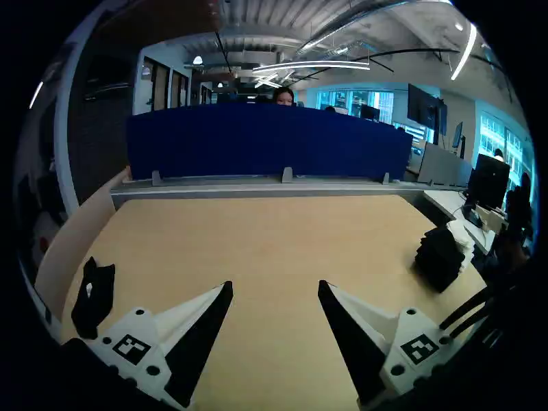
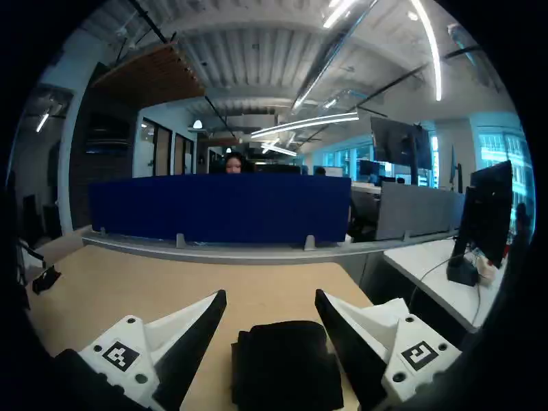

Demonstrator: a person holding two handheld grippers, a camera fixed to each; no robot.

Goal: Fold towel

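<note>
Two grippers, both with jaws open, holding nothing. From the left gripper (image 1: 275,283), one stack of black towels (image 1: 438,257) lies at 3 o'clock on the table (image 1: 274,226); from the right gripper (image 2: 270,293), at 6 o'clock.

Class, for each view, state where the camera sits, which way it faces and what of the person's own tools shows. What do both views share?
Left gripper view: rides on the left tool, low over the wooden desk, facing the blue partition; its two open fingers show.
Right gripper view: rides on the right tool near the desk's right end, facing the same partition; its open fingers flank the black towel stack.
Shared: desk, partition, towel stack.
</note>
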